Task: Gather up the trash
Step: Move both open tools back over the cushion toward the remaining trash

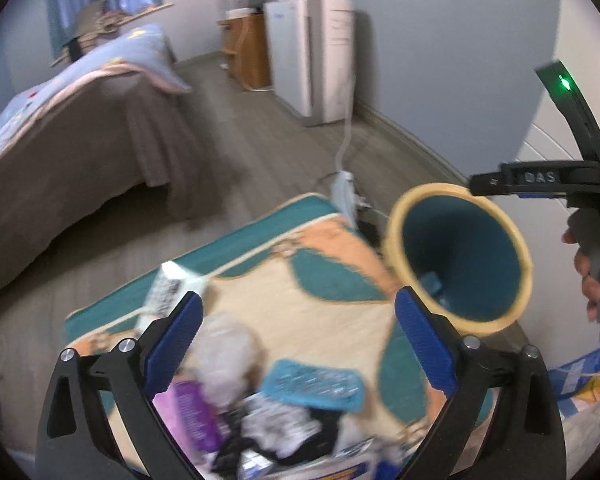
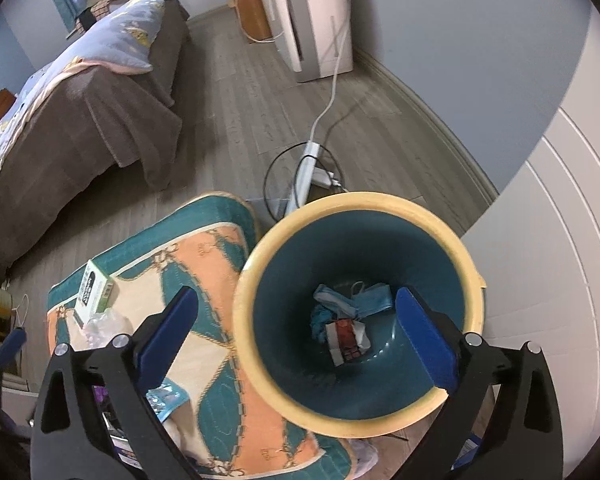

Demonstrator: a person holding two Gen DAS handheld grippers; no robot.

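A teal bin with a cream rim (image 2: 256, 344) stands on the floor beside a patterned mat (image 2: 204, 264); it also shows in the left wrist view (image 1: 392, 236). Inside lie a blue face mask (image 2: 352, 300) and a red and white wrapper (image 2: 346, 342). My right gripper (image 2: 296, 320) is open and empty above the bin's mouth. My left gripper (image 1: 298, 328) is open and empty above a trash pile on the mat: a crumpled white tissue (image 1: 228, 356), a blue blister pack (image 1: 314, 384), a purple packet (image 1: 188, 412) and a white box (image 1: 166, 292).
A bed with a brown cover (image 2: 80, 120) is at the left. A white appliance (image 2: 312, 16) stands at the far wall. A power strip with cables (image 2: 308, 168) lies on the floor behind the bin. A white door (image 2: 560, 260) is at the right.
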